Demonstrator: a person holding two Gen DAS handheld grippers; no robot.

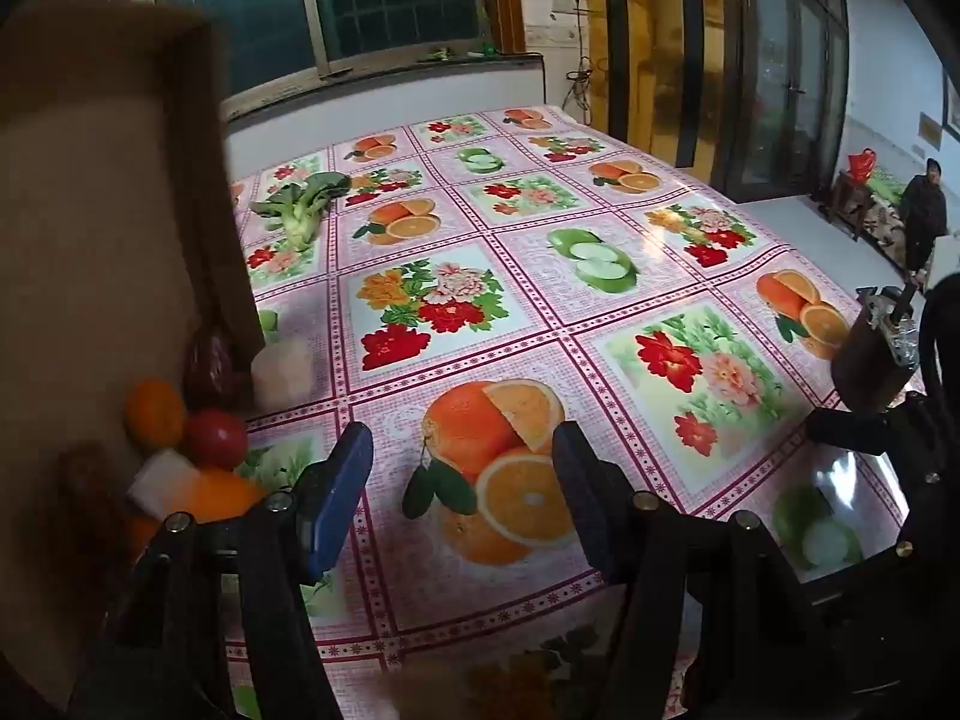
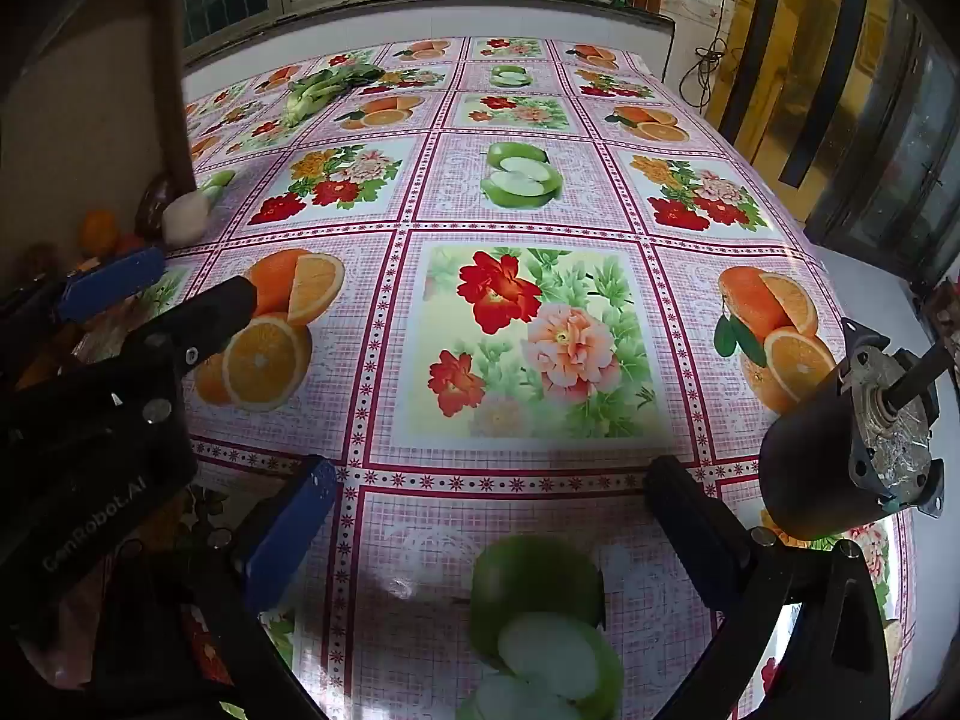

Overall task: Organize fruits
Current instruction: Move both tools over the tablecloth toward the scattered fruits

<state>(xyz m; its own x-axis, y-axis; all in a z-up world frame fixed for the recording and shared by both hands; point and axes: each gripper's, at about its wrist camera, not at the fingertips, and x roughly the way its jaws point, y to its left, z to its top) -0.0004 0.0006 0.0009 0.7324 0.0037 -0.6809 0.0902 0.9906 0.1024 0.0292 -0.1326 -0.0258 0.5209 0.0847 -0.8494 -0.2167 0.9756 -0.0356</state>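
Note:
A cardboard box [image 1: 90,180] lies on its side at the left, with several fruits at its mouth: an orange [image 1: 153,412], a red tomato-like fruit [image 1: 215,437], a dark red fruit [image 1: 207,363] and a pale round fruit [image 1: 282,372]. The box [image 2: 78,90] and the pale fruit [image 2: 186,217] also show in the right wrist view. My left gripper [image 1: 462,480] is open and empty above the tablecloth, just right of the fruits. My right gripper [image 2: 492,534] is open and empty; the left gripper [image 2: 174,288] shows to its left.
A leafy green vegetable [image 1: 300,204] lies far left on the fruit-print tablecloth [image 1: 540,312]. A dark metal motor [image 2: 852,444] stands at the table's right edge. A window wall runs behind the table. A person [image 1: 924,216] sits far right.

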